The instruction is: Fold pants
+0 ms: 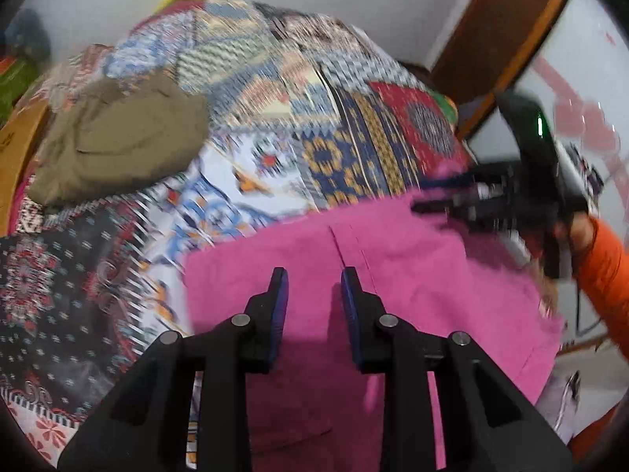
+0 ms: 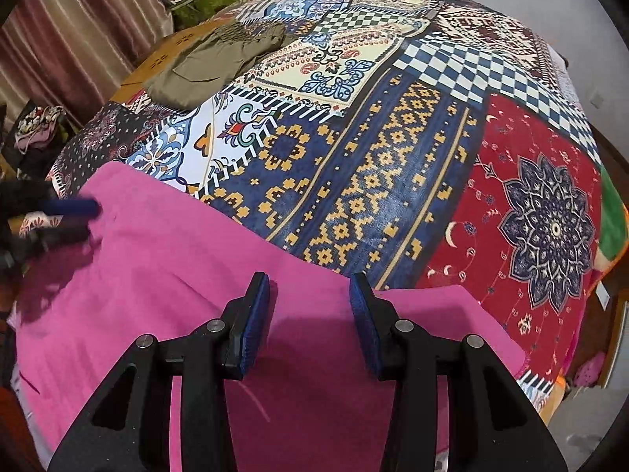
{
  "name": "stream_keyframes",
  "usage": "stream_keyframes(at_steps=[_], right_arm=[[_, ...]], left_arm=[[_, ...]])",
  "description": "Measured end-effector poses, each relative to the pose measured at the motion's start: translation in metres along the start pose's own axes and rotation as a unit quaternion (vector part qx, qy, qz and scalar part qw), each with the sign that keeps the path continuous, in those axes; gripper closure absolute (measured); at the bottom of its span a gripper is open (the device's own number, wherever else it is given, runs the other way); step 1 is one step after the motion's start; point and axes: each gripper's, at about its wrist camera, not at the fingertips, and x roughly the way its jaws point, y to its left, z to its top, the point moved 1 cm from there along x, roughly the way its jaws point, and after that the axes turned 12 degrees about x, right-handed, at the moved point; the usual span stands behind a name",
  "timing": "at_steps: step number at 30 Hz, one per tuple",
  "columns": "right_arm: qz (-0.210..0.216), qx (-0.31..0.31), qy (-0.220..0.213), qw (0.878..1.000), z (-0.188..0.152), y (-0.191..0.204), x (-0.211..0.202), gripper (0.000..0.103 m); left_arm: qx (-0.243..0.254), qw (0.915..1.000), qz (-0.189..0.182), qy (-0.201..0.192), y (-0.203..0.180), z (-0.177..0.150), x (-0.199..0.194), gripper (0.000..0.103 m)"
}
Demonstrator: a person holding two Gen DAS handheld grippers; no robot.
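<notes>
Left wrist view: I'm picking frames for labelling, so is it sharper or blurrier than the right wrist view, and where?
Left wrist view: motion-smeared across the patchwork patterned bedspread and the right gripper; only its own black gripper is crisp. Right wrist view: bedspread sharp, bright pink pants clear, only the left-edge gripper blurred.

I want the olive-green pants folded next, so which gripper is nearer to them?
Left. The left gripper hangs over the pink pants' side facing the olive-green pants; the right gripper is over the far side.
</notes>
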Motion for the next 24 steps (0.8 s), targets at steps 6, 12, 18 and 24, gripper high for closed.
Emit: stream_keyframes(at_steps=[6,12,18,24], right_arm=[[-0.011,0.03,-0.021,0.999,-0.002,-0.012,-0.013,0.05],[-0.002,0.038,-0.027,0.999,-0.008,-0.02,-0.023,0.05],[-0.003,0.039,-0.032,0.999,-0.009,-0.016,-0.012,0.064],[-0.015,0.025,-0.075,0.997,-0.005,-0.007,-0.018,0.089]], left_arm=[[-0.002,0.9986,0.051,0.012,0.016,0.014,0.011,0.075],[-0.009,0.9979,0.054,0.034,0.022,-0.005,0.036,0.074],[-0.001,0.9976,0.059,0.037,0.021,-0.005,0.038,0.073],[0.006,0.9974,0.064,0.033,0.019,-0.005,0.037,0.073]])
